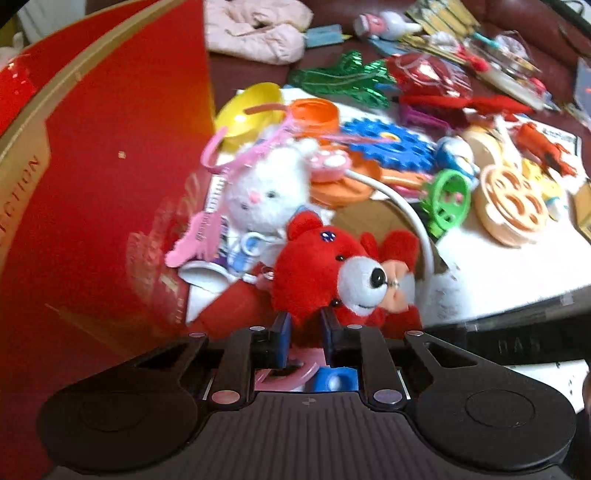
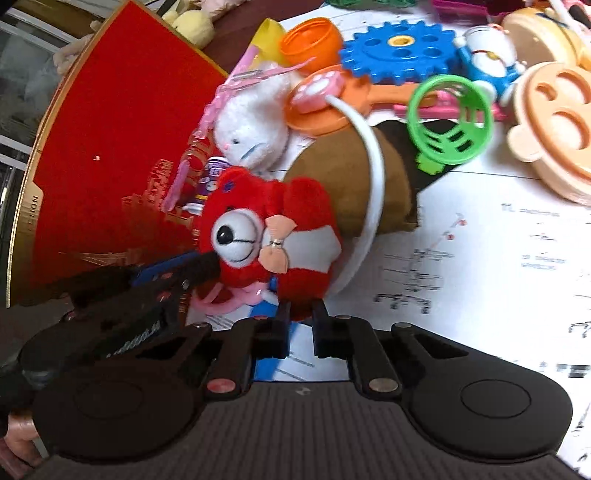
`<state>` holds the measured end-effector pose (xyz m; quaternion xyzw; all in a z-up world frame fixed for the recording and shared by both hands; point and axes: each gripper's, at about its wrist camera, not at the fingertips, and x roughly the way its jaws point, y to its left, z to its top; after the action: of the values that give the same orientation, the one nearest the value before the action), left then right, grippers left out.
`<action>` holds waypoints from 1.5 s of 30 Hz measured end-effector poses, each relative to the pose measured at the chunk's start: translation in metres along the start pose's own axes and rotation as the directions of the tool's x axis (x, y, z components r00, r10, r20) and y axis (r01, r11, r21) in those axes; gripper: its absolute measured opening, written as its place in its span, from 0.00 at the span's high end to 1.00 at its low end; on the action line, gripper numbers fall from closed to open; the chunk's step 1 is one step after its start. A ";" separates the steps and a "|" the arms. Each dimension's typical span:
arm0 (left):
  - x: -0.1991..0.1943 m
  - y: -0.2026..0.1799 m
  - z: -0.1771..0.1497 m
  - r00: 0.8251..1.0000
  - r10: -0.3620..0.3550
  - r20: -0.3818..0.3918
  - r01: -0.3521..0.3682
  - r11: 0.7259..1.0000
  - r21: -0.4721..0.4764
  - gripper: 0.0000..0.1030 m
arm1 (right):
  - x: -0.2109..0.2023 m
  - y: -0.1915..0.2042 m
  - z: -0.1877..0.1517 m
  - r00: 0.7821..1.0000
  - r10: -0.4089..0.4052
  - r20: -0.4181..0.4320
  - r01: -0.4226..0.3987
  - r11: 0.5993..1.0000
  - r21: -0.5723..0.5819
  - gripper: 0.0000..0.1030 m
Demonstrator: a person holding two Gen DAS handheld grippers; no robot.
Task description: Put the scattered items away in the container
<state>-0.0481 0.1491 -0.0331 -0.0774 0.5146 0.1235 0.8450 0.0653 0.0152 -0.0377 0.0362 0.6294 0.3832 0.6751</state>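
Two views are given. From the left wrist, the left gripper is seen clamped on the red plush bear beside the red box. From the right wrist, the right gripper is pinched on the bear's lower body.

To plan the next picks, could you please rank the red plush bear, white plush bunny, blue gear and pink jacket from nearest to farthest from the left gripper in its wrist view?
1. red plush bear, at the left gripper
2. white plush bunny, just behind
3. blue gear, farther right
4. pink jacket, far top
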 end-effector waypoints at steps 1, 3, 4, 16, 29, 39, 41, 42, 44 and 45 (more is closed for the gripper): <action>0.000 -0.002 -0.001 1.000 -0.008 0.001 0.008 1.000 0.011 0.72 | 0.000 -0.003 0.000 1.000 0.000 0.001 0.000 1.000 0.005 0.87; 0.001 -0.006 -0.003 1.000 -0.014 0.004 0.014 0.999 0.037 0.72 | -0.001 -0.006 0.000 1.000 0.003 0.002 -0.003 1.000 0.012 0.87; 0.001 -0.008 -0.004 1.000 -0.016 0.005 0.016 0.999 0.049 0.72 | -0.001 -0.007 0.000 1.000 0.002 0.003 -0.002 1.000 0.011 0.87; 0.006 -0.018 -0.010 0.997 -0.068 -0.025 0.070 0.993 0.095 0.93 | -0.007 -0.011 0.004 0.999 0.015 0.032 -0.016 0.999 0.036 0.71; 0.009 -0.018 -0.010 0.996 -0.078 -0.037 0.081 0.990 0.113 0.60 | 0.000 -0.020 0.002 0.995 -0.078 0.061 0.079 0.997 -0.006 0.78; -0.004 -0.019 0.009 0.996 -0.094 -0.003 0.094 0.993 0.064 0.48 | -0.003 -0.022 -0.005 0.984 -0.158 0.076 0.167 0.978 -0.125 0.78; -0.005 -0.022 0.018 0.998 -0.062 0.013 0.062 0.996 0.059 0.46 | -0.003 -0.026 -0.005 0.985 -0.155 0.071 0.163 0.979 -0.120 0.78; -0.004 -0.024 0.023 0.998 -0.068 0.014 0.067 0.996 0.052 0.46 | -0.004 -0.027 -0.005 0.986 -0.153 0.072 0.161 0.980 -0.118 0.78; -0.001 -0.029 0.032 0.996 -0.085 0.020 0.084 0.995 0.059 0.45 | -0.006 -0.028 -0.006 0.986 -0.151 0.073 0.159 0.980 -0.116 0.78; 0.001 -0.034 0.035 0.996 -0.085 0.020 0.083 0.994 0.070 0.44 | -0.007 -0.028 -0.006 0.986 -0.150 0.075 0.158 0.980 -0.117 0.78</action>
<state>-0.0084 0.1260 -0.0180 -0.0682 0.5053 0.0707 0.8573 0.0741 -0.0109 -0.0481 -0.0415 0.5831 0.3662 0.7240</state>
